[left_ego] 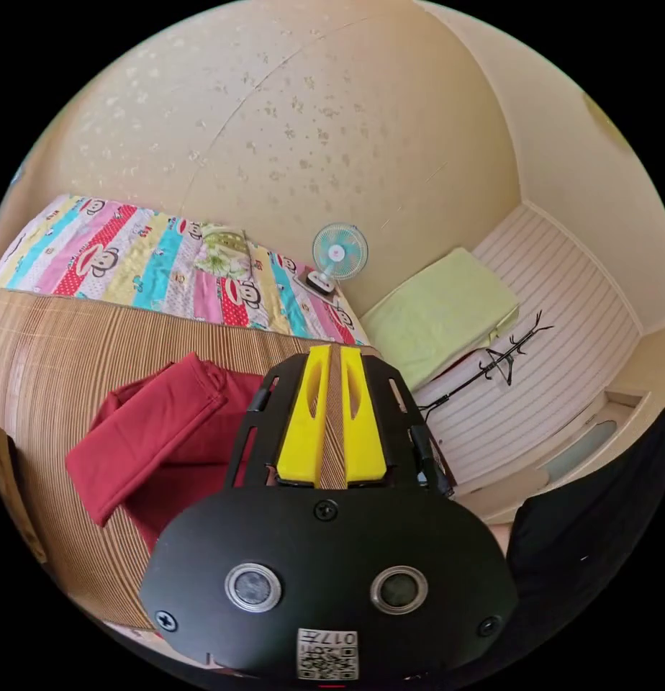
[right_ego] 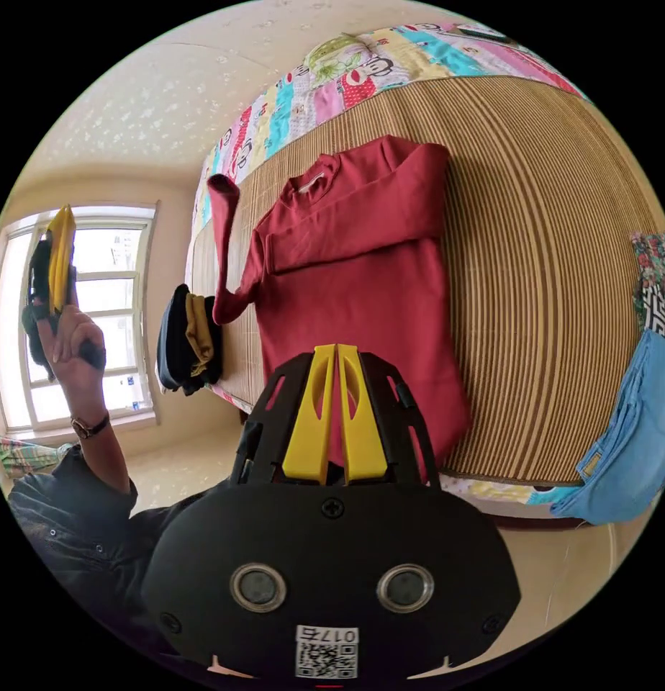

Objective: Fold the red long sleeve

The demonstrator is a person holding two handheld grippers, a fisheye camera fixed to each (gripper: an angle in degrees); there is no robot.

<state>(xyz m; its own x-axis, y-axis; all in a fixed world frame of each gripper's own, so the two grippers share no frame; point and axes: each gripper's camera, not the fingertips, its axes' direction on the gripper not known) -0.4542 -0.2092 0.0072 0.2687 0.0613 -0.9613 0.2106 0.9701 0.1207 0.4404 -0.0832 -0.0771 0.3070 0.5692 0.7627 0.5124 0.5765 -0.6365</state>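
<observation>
One red long sleeve lies flat on the striped mat with one arm folded across its chest, one dark clothes stack at the bed's left edge, the right gripper closed and empty over its hem, the left gripper raised high by the window, its jaws together too, nothing pinched.

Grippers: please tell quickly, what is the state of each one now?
Left gripper: jaws shut, holding nothing, raised away from the red long sleeve.
Right gripper: jaws shut, holding nothing, above the shirt's lower part.
</observation>
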